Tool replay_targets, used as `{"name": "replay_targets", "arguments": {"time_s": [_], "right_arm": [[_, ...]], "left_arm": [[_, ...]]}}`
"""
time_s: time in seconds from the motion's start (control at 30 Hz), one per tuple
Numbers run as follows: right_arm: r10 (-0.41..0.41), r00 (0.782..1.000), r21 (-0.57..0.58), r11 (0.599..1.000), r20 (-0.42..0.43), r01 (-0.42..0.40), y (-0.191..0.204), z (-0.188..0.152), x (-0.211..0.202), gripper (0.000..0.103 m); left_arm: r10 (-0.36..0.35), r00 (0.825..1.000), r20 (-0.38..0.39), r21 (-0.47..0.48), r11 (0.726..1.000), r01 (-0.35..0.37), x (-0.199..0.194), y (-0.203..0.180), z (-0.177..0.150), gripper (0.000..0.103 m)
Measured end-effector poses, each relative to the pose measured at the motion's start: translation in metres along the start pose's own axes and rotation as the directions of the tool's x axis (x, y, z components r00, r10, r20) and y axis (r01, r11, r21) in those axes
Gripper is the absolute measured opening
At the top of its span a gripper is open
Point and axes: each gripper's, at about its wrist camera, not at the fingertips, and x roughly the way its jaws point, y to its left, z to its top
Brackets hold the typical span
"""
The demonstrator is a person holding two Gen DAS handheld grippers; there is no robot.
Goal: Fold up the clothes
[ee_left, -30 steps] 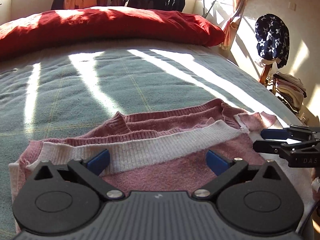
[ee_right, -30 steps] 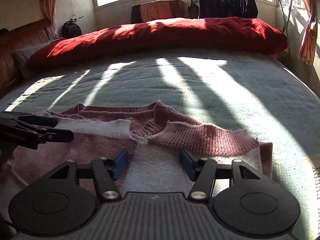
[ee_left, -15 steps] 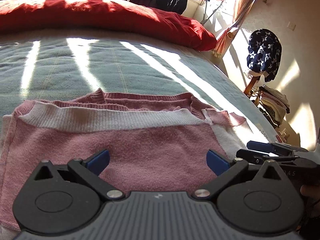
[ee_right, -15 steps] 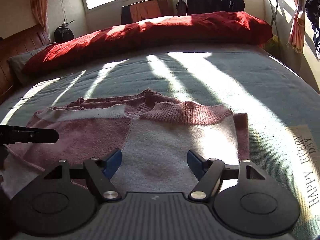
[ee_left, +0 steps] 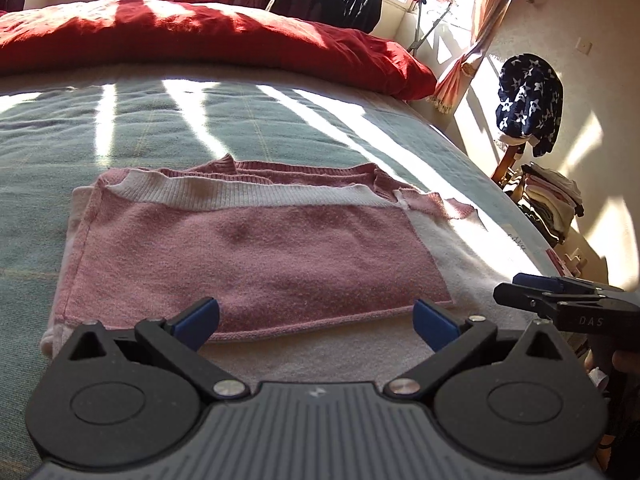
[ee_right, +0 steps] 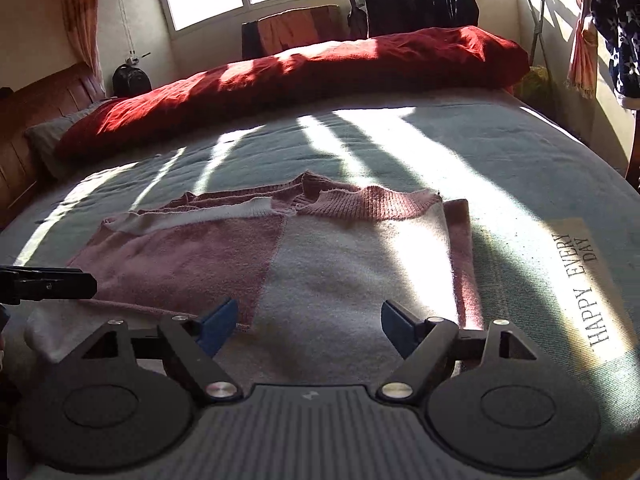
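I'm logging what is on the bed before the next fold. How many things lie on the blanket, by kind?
Pink and white sweater: 1
Red duvet along the far side: 1
Grey pillow, partly under the duvet: 1
Total: 3 on the green blanket. Both the left gripper and the right gripper hold nothing; the right one's jaws are opening.

You've drawn both grippers back off the sweater [ee_left: 256, 248] toward the near edge of the bed [ee_right: 500, 152]. Your right gripper [ee_right: 310, 326] is opening, nothing between its jaws; more of the folded sweater shows.
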Motion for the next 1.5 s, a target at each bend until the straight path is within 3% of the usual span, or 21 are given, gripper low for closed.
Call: {"name": "replay_targets", "arguments": {"time_s": [0.2, 0.37, 0.53, 0.63, 0.8, 0.9, 1.03, 1.17, 1.3, 1.5], "right_arm": [[-0.052, 0.998, -0.002, 0.999, -0.043, 0.052, -0.001, -0.025, -0.009, 0.083], [-0.059, 0.997, 0.008, 0.998, -0.041, 0.059, -0.006, -0.039, -0.027, 0.085], [-0.052, 0.998, 0.038, 0.998, -0.032, 0.054, -0.009, -0.041, -0.033, 0.085], [-0.043, 0.999, 0.046, 0.998, -0.026, 0.044, -0.009, -0.041, -0.039, 0.085], [-0.006, 1.000, 0.059, 0.998, 0.004, 0.006, -0.007, -0.034, -0.043, 0.090], [-0.008, 1.000, 0.073, 0.997, -0.005, 0.009, -0.008, -0.036, -0.040, 0.091], [-0.033, 0.999, 0.071, 0.997, -0.034, 0.035, -0.012, -0.044, -0.039, 0.092], [-0.004, 1.000, 0.098, 0.995, 0.001, 0.004, -0.018, -0.042, -0.048, 0.096], [0.042, 0.999, 0.131, 0.990, 0.029, -0.046, -0.023, -0.041, -0.054, 0.100], [-0.012, 0.998, 0.167, 0.986, -0.063, 0.022, -0.037, -0.061, -0.034, 0.102]], "left_arm": [[0.106, 0.992, -0.071, -0.068, 0.992, -0.111, -0.013, 0.027, -0.035, 0.102], [0.096, 0.995, 0.004, -0.071, 0.993, -0.096, -0.045, 0.032, -0.034, 0.102], [0.142, 0.988, -0.058, -0.110, 0.983, -0.148, -0.037, 0.047, -0.036, 0.102], [0.125, 0.992, -0.026, -0.105, 0.986, -0.127, -0.051, 0.044, -0.036, 0.102], [0.095, 0.995, -0.015, -0.013, 0.995, -0.095, -0.055, 0.027, -0.033, 0.102], [0.129, 0.990, -0.053, -0.069, 0.989, -0.132, -0.040, 0.042, -0.045, 0.102], [0.112, 0.992, -0.050, -0.102, 0.988, -0.117, -0.047, 0.046, -0.047, 0.102], [0.158, 0.987, -0.002, -0.012, 0.987, -0.158, -0.063, 0.027, -0.031, 0.102], [0.135, 0.991, 0.021, 0.022, 0.991, -0.135, -0.065, 0.013, -0.027, 0.102], [0.123, 0.992, 0.007, 0.022, 0.992, -0.123, -0.055, 0.007, -0.029, 0.102]]}}
